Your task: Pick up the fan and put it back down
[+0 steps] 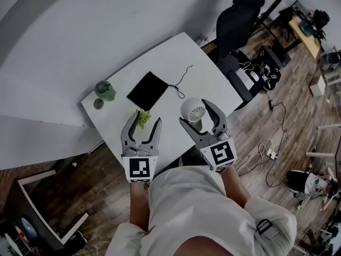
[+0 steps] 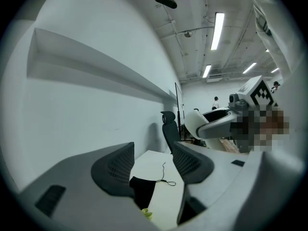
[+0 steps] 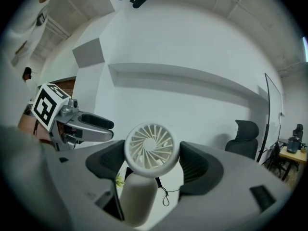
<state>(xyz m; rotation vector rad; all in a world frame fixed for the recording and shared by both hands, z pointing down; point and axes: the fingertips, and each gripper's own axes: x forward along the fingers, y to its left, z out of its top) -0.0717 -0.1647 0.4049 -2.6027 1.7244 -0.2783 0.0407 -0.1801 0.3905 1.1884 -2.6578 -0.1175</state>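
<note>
**A:** Where is the fan (image 1: pixel 192 110) at this moment?

**B:** Between the jaws of the right gripper (image 1: pixel 198 116), right of centre in the head view. The jaws are clamped on either side of its round grille head. The pale cylindrical body hangs below the pads.

**A:** Why grip it by the head?

**B:** Probably because the head is the widest part. The pads can bear on its rim, and the body stays upright beneath. The fan looks clear of the tabletop (image 1: pixel 176 57), so this reads as the lifted stage, with the setting down to come.

**A:** And the left gripper (image 1: pixel 144 122)?

**B:** Its jaws stand apart with nothing between them. It is held beside the other, over the near edge, and seems only to be keeping out of the way. The small green plant (image 1: pixel 143 117) seen in its gap lies on the tabletop below, not in its grasp.

**A:** What else is on the tabletop?

**B:** A black pad (image 1: pixel 148 90) with a thin cable (image 1: pixel 178 87) sits further up, and a green bottle (image 1: pixel 105 90) is at the left corner. All are well apart from the fan, so the spot beneath it looks free for setting down.
</note>
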